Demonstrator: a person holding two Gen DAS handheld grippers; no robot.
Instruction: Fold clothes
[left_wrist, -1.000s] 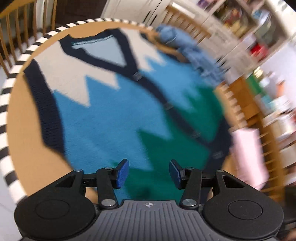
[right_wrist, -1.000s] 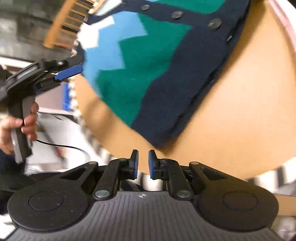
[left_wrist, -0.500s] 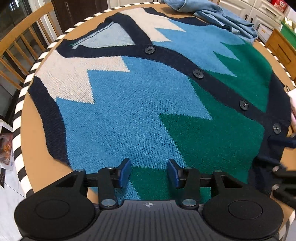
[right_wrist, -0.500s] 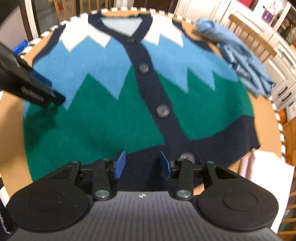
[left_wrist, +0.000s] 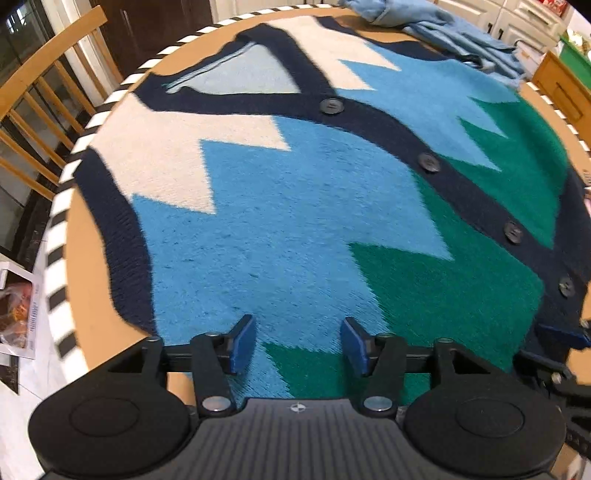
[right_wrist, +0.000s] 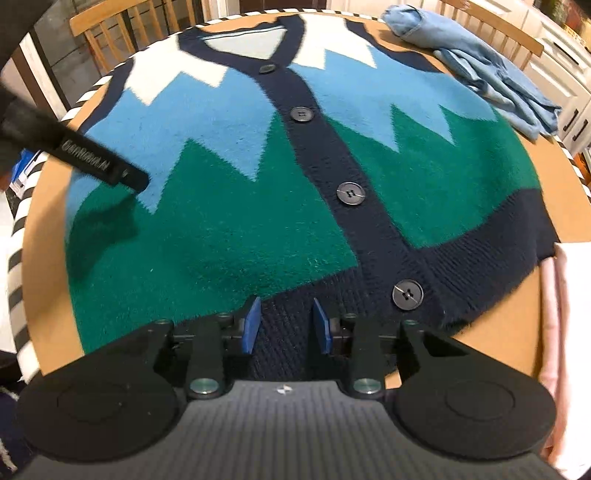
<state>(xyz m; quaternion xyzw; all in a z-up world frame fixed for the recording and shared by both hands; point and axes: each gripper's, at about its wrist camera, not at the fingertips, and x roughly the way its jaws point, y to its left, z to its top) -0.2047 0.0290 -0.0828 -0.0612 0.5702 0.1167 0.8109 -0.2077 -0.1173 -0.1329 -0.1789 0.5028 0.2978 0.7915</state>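
A knitted button vest (left_wrist: 295, 229) (right_wrist: 236, 229) with white, blue and green zigzags and navy trim lies flat on the round wooden table (left_wrist: 92, 295) (right_wrist: 498, 314). My left gripper (left_wrist: 298, 347) points steeply down over the vest's near side edge, where blue meets green. Its jaws are opening and nothing is between the pads. One of its fingers (right_wrist: 99, 162) also shows in the right wrist view. My right gripper (right_wrist: 286, 328) hangs over the navy hem band, left of the lowest button (right_wrist: 407, 294). Its jaws are closing, with only hem fabric below them and no grip.
A crumpled light blue garment (left_wrist: 461, 33) (right_wrist: 480, 66) lies at the table's far side. Folded pink cloth (right_wrist: 554, 295) sits beside the hem at the right. Wooden chairs (left_wrist: 37, 110) (right_wrist: 110, 33) stand around the striped table rim (left_wrist: 59, 295).
Both grippers have come down closer over the vest. The right view swung from the table edge to the hem. The left jaws stand wider; the right jaws opened, then narrowed slightly.
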